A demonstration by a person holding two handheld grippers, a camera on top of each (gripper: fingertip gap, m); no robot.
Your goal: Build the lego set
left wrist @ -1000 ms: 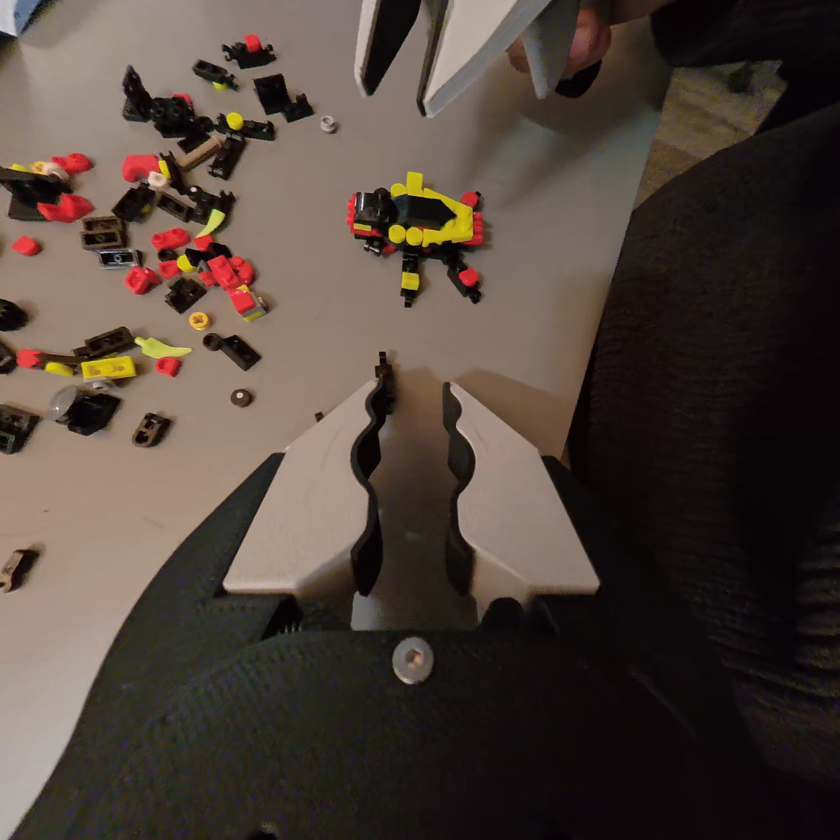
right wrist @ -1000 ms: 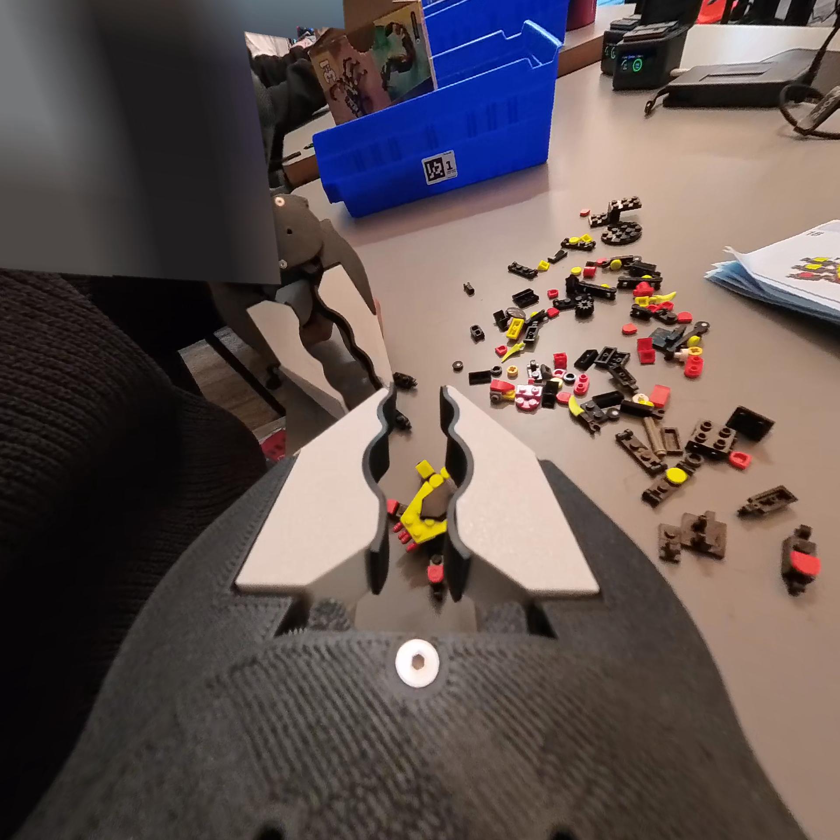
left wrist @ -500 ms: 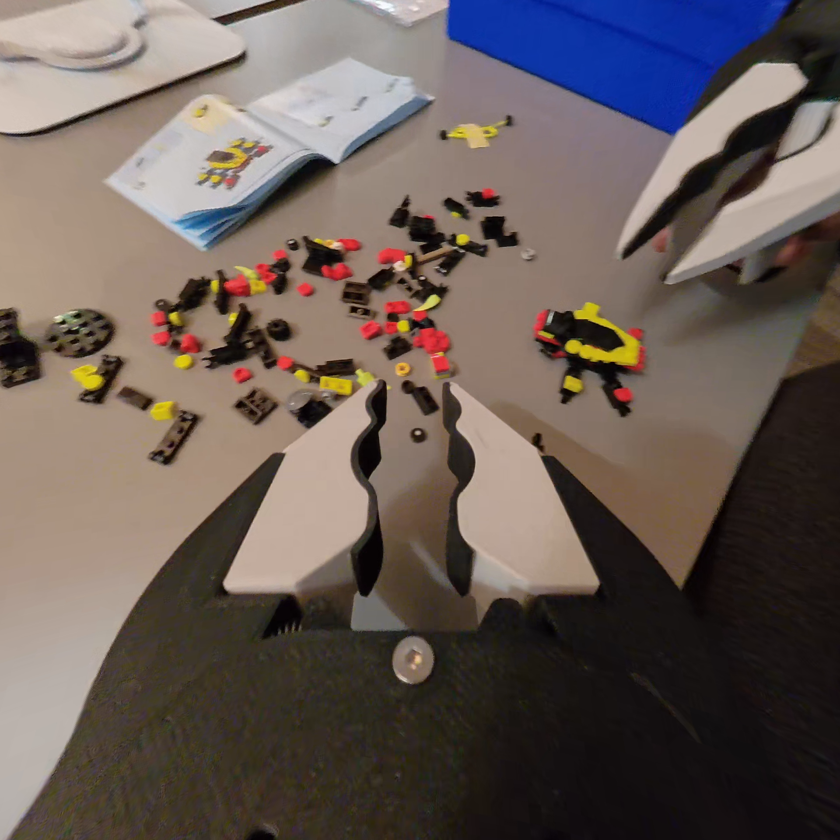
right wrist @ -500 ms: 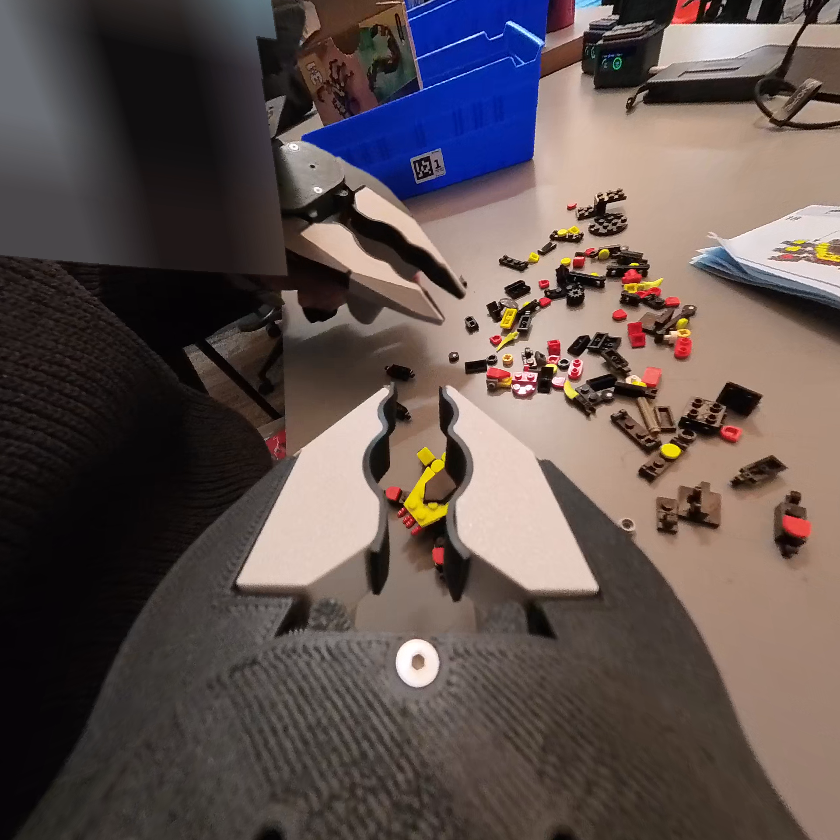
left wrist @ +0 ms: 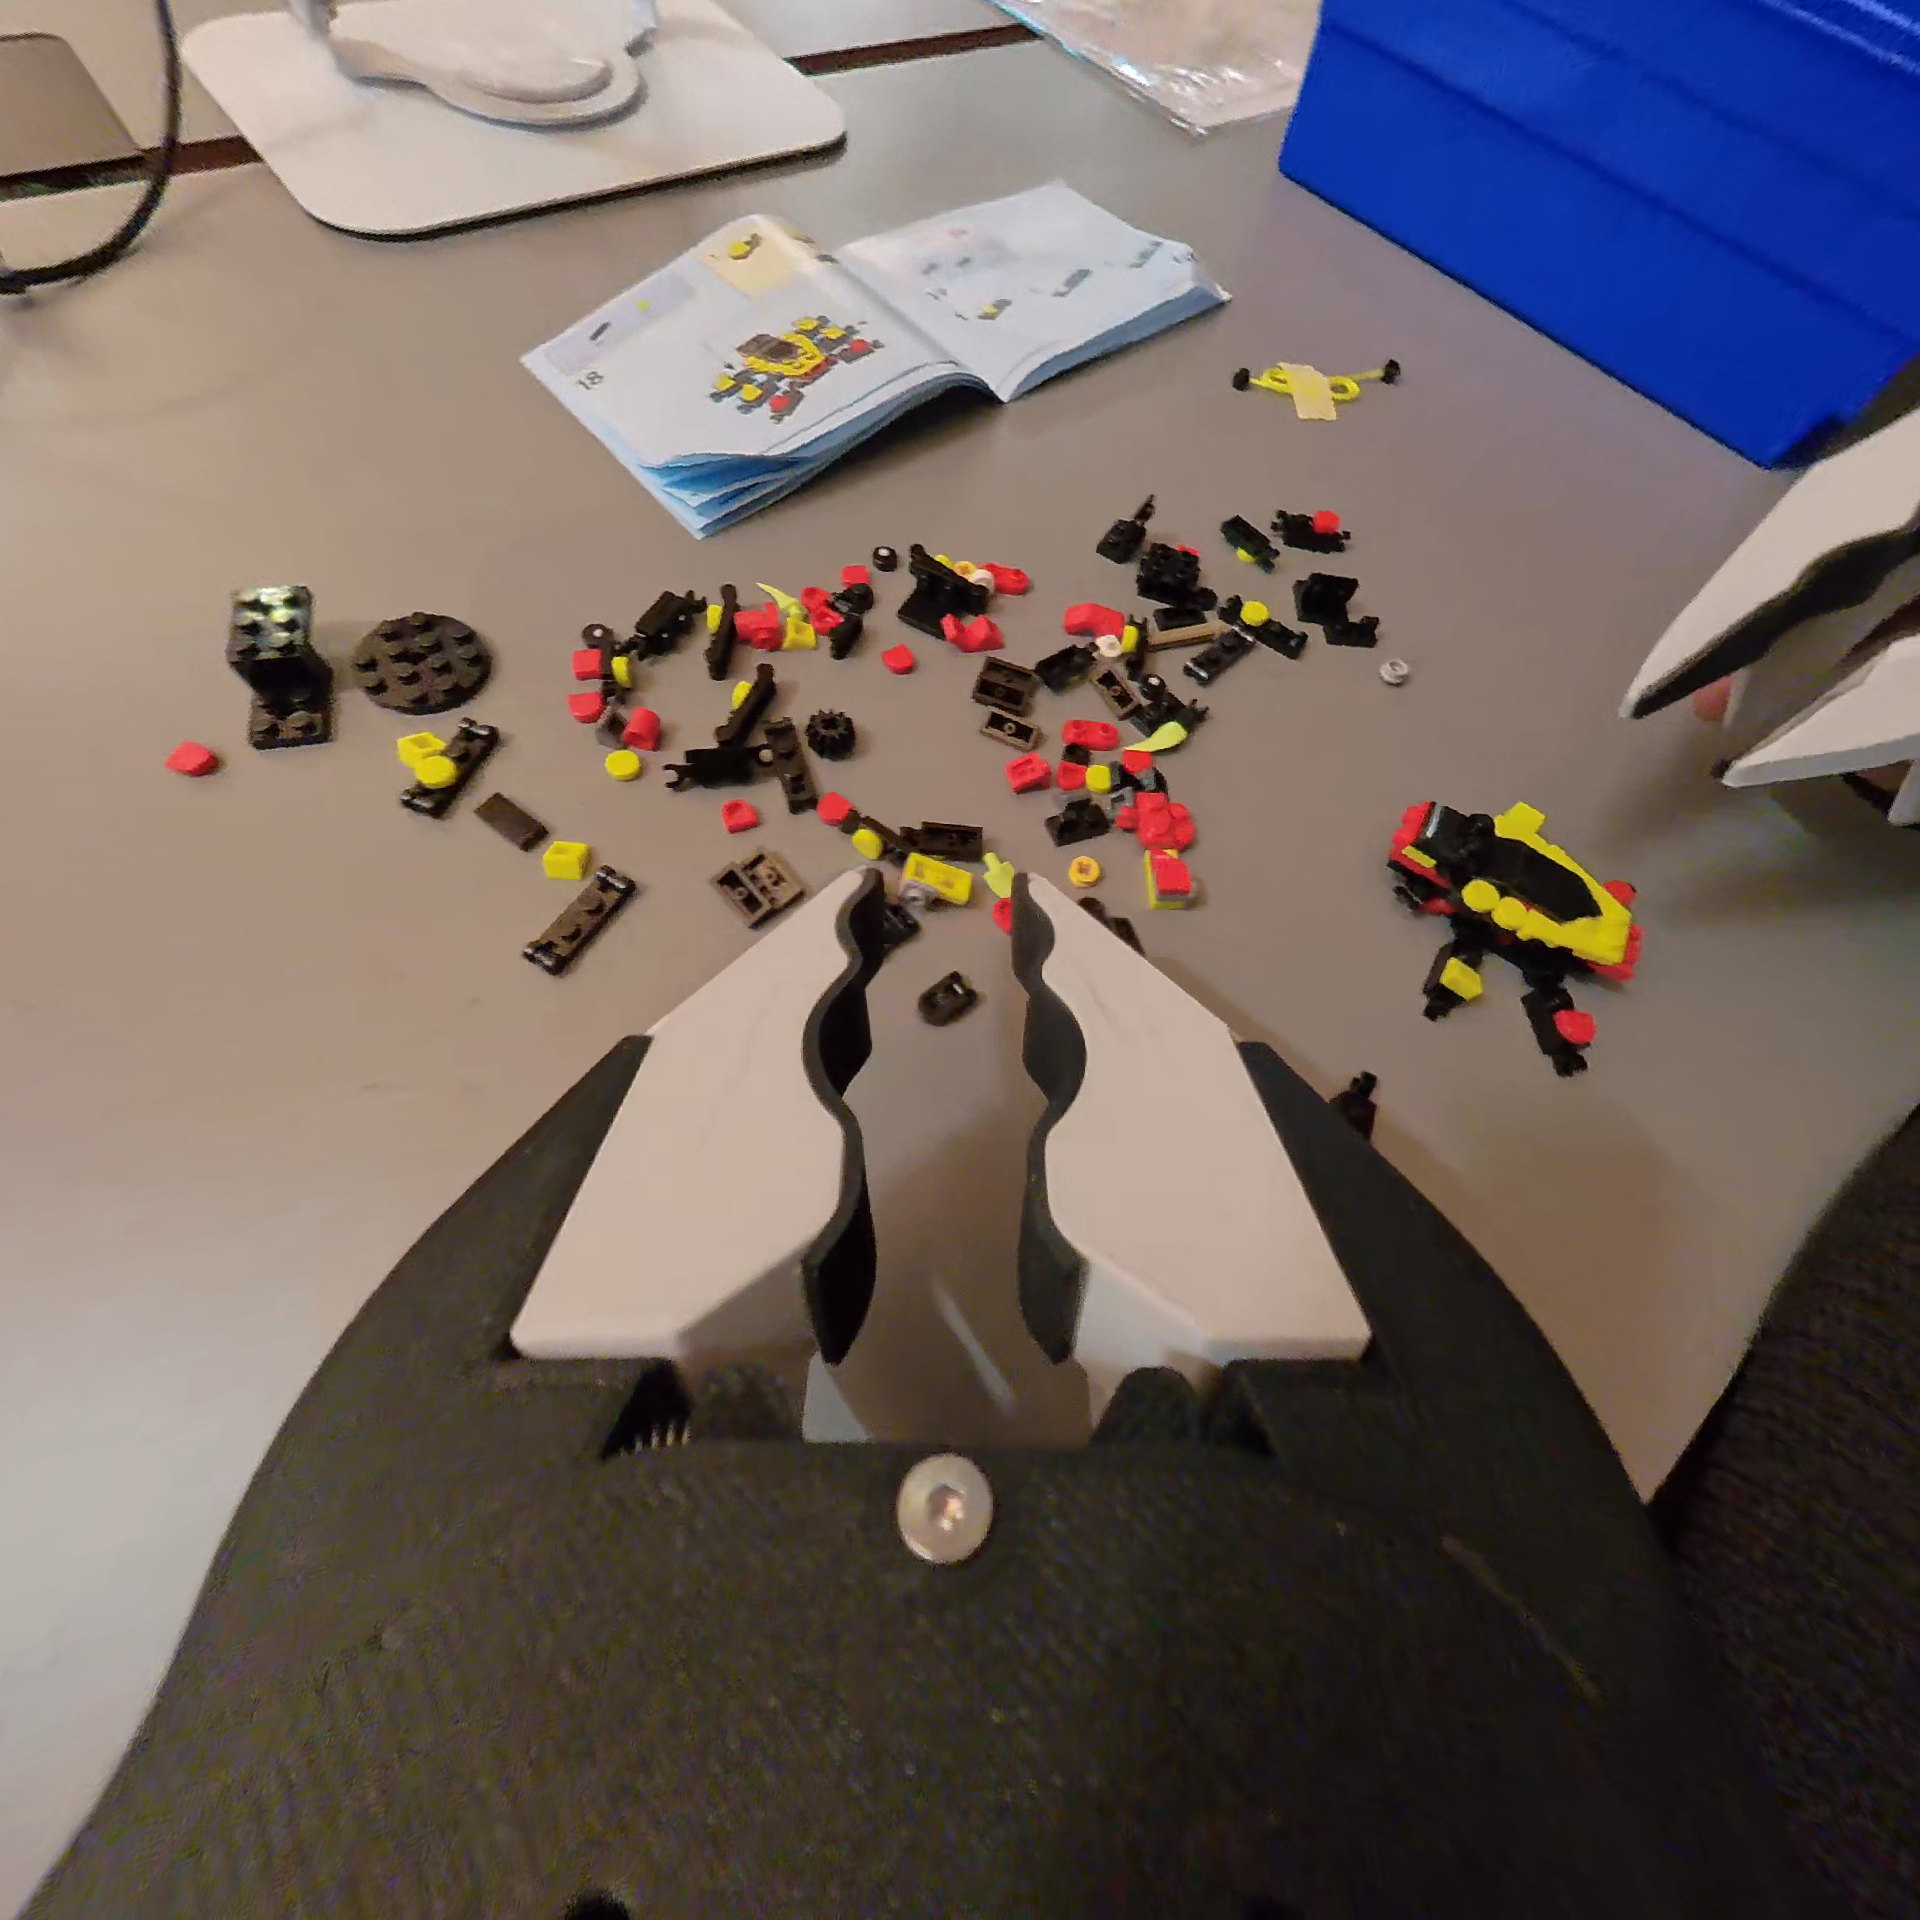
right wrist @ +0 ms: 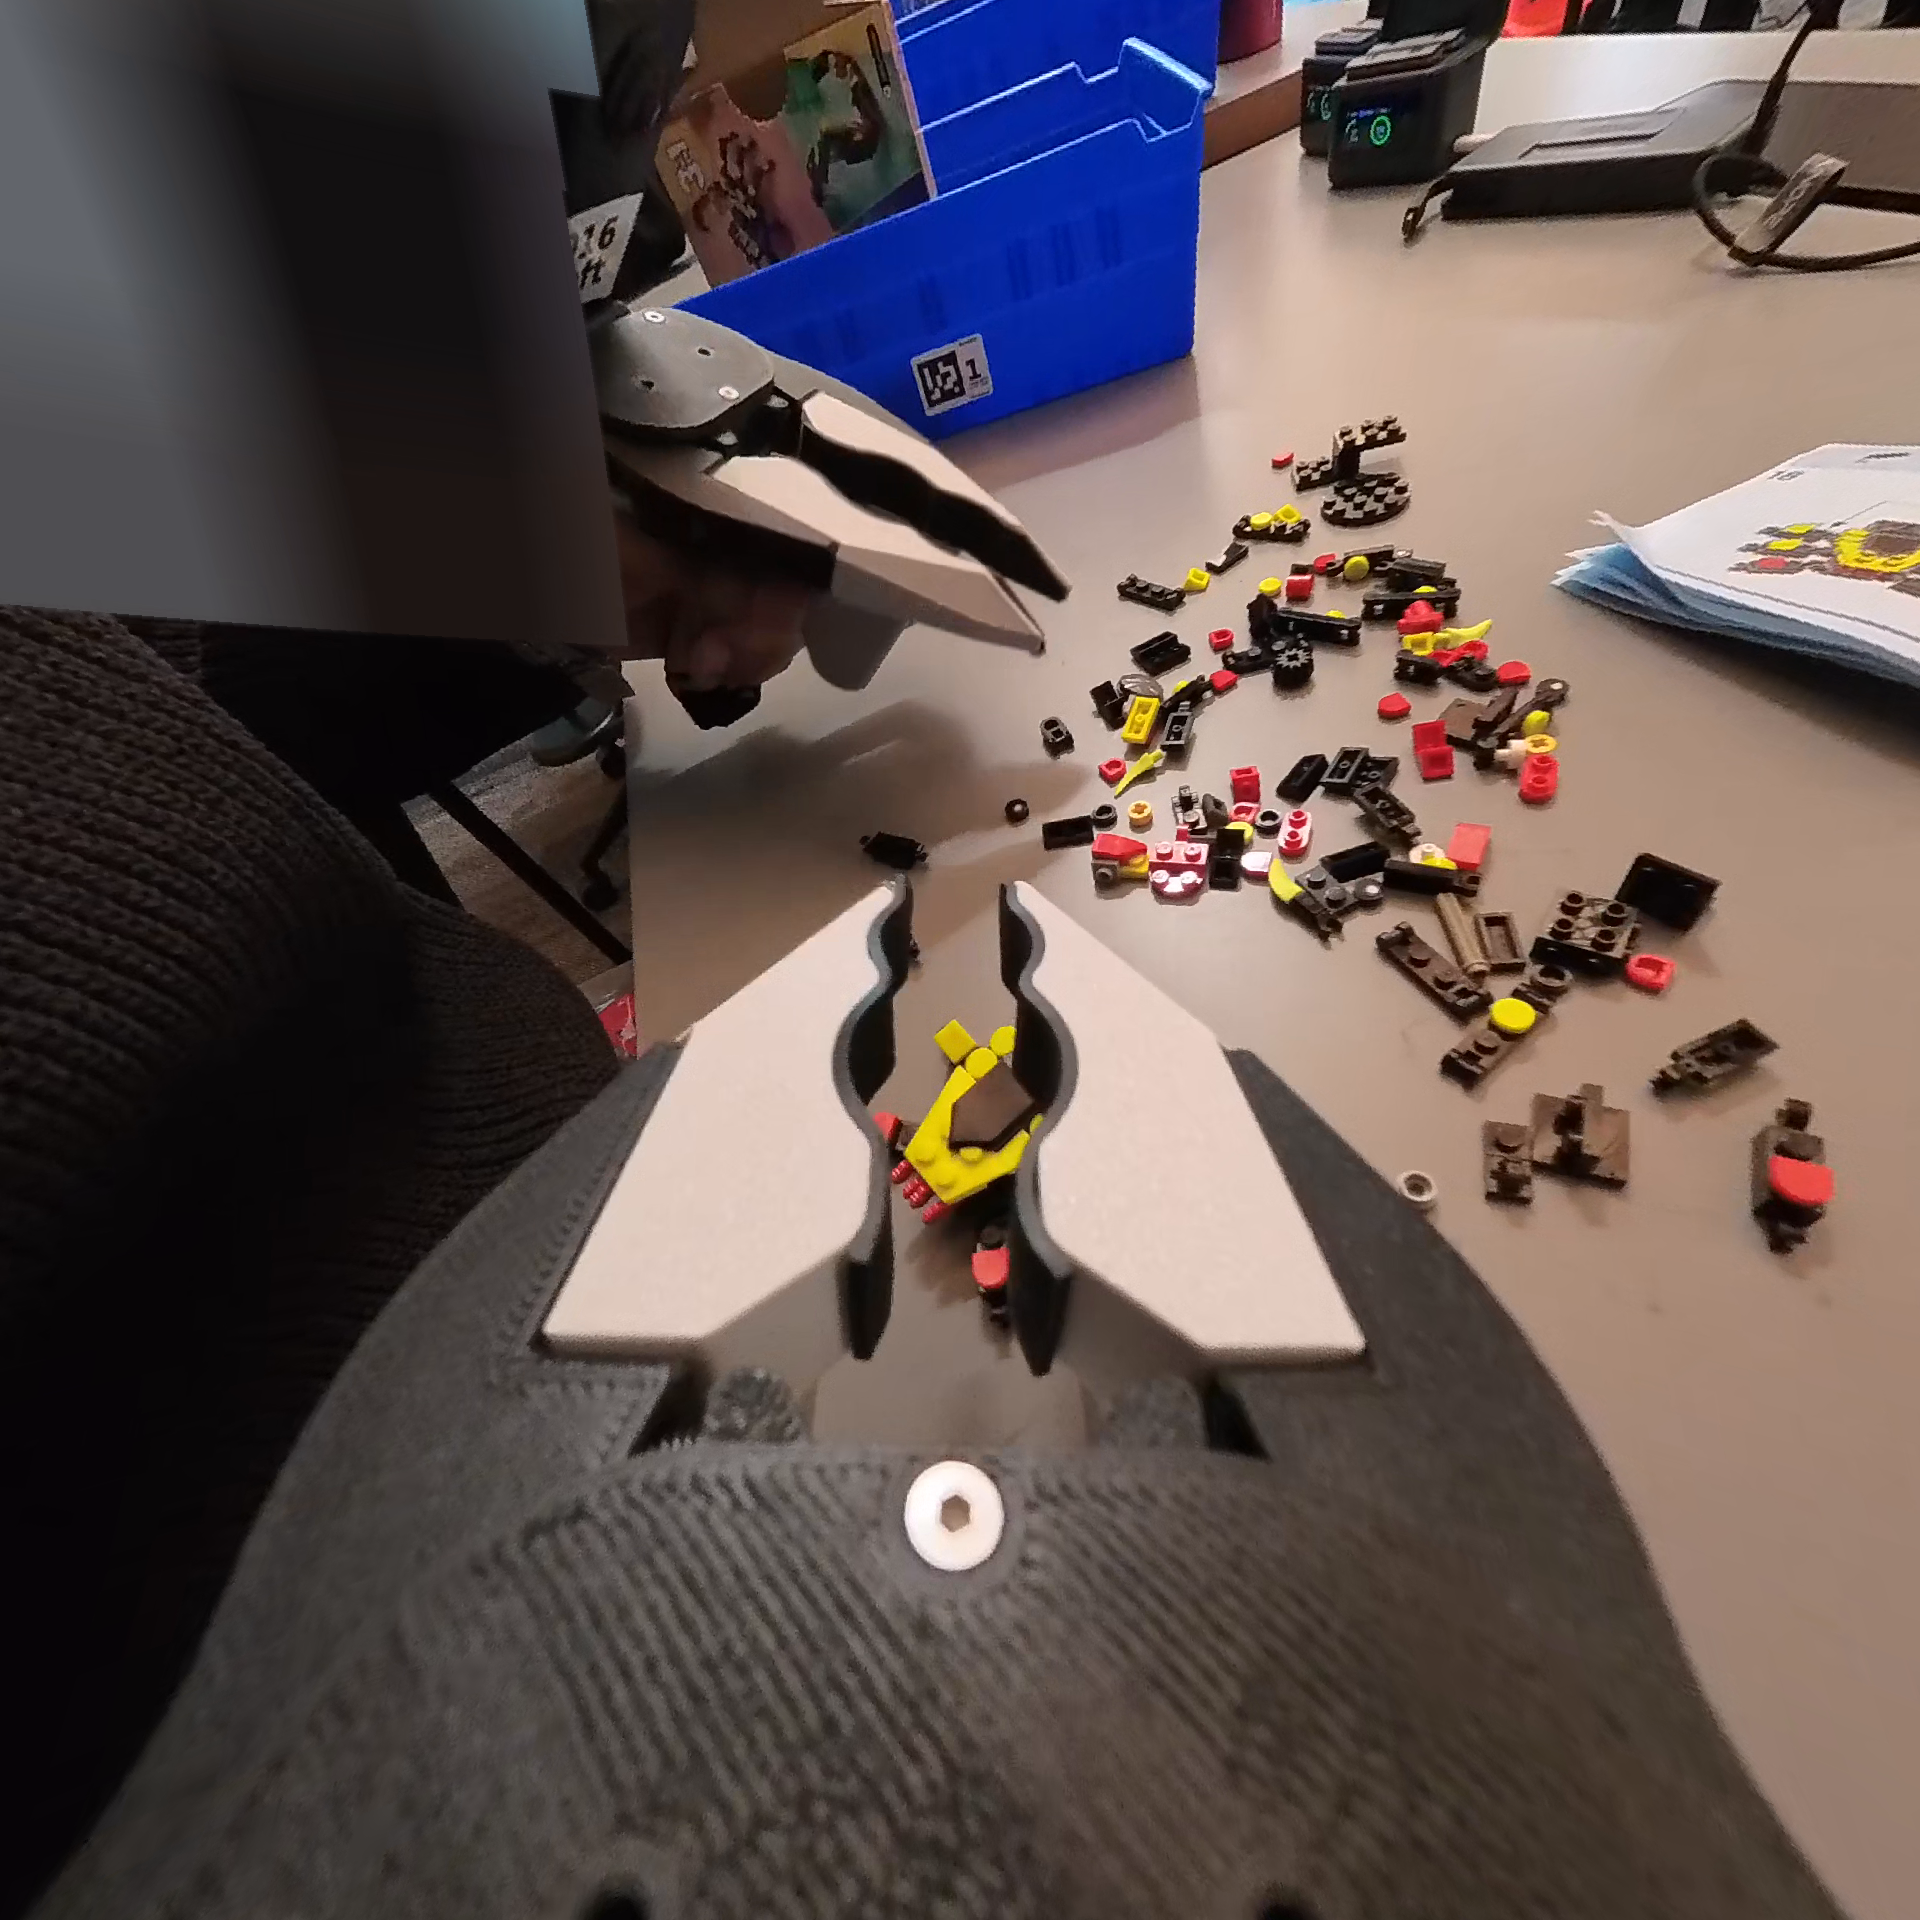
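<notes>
Model [left wrist: 1512, 914] nose toward table edge

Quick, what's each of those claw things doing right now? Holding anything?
Left gripper: open, holding nothing, above loose pieces.
Right gripper: open, holding nothing, above the yellow model.

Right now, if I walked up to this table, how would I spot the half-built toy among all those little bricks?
Start at the big blue plastic bin at the far right of the grey table, then come toward the near edge, past the scattered loose bricks. There, alone to their right, sits the yellow, black and red lego model. Unlike the single pieces, it is one joined cluster with small legs.
</notes>
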